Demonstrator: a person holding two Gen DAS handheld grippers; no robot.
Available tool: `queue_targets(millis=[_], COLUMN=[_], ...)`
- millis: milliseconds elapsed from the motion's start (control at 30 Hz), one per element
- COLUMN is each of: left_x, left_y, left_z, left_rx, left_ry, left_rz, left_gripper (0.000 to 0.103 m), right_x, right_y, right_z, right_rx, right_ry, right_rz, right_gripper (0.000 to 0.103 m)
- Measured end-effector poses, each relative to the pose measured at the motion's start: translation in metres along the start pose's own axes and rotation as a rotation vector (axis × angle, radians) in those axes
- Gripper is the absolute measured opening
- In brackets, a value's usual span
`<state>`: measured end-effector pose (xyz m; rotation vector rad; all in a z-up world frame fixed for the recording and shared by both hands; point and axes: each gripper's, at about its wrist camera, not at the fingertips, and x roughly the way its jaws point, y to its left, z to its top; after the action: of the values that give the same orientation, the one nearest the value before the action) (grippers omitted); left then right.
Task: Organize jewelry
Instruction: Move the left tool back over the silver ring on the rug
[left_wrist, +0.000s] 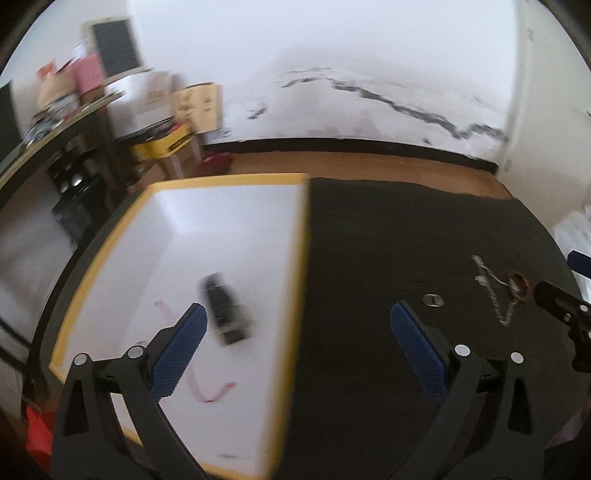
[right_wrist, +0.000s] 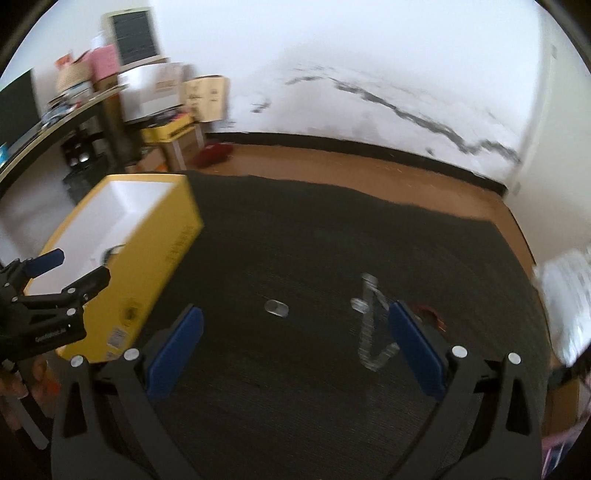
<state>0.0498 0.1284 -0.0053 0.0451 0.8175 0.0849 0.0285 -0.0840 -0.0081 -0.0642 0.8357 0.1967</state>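
A yellow box (left_wrist: 291, 295) with a white inside stands on the dark mat (left_wrist: 369, 258); it also shows in the right wrist view (right_wrist: 155, 266). A black item (left_wrist: 227, 314) and a pink ribbon (left_wrist: 207, 391) lie inside it. My left gripper (left_wrist: 295, 321) is open over the box's right wall. On the mat lie a silver chain (right_wrist: 369, 332), a small silver ring (right_wrist: 276, 307) and a reddish-brown piece (right_wrist: 430, 314). My right gripper (right_wrist: 295, 325) is open and empty above the mat, its right finger beside the chain.
A dark desk (right_wrist: 55, 122) with boxes and clutter stands at the left. Cardboard and yellow boxes (right_wrist: 173, 129) sit on the wooden floor by the white wall. White packaging (right_wrist: 569, 295) lies at the right edge of the mat.
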Motion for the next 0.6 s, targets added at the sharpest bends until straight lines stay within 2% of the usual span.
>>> queue_targets(millis=[200,300,367,433,600], left_x=[0.019,0.032,0.040,0.051,0.070], left_y=[-0.079,-0.105,-0.119,-0.128,-0.144], left_z=[-0.004,-0.008,-0.010,-0.012,-0.012], left_rx=[0.123,0.160,0.155,0.150,0.131], left_ry=[0.016,0.028,0.038,0.057,0.096], left_rz=[-0.050,-0.055,-0.068,-0.043,-0.044], left_gripper=[0.097,0.097,0.097,0.097,0.097], right_x=[-0.002,-0.003,-0.003,-0.002,-0.003], right_y=[-0.068,-0.089,-0.106,-0.118,-0.129], right_z=[-0.025,-0.033,-0.038,-0.042,-0.041], right_rx=[0.066,0.094,0.115,0.131,0.148], right_ry=[0.025,0.027,0.034,0.038,0.027], right_rz=[-0.076,-0.095,-0.101,-0.105,-0.104], right_gripper=[0.097,0.097,0.097,0.097,0.097])
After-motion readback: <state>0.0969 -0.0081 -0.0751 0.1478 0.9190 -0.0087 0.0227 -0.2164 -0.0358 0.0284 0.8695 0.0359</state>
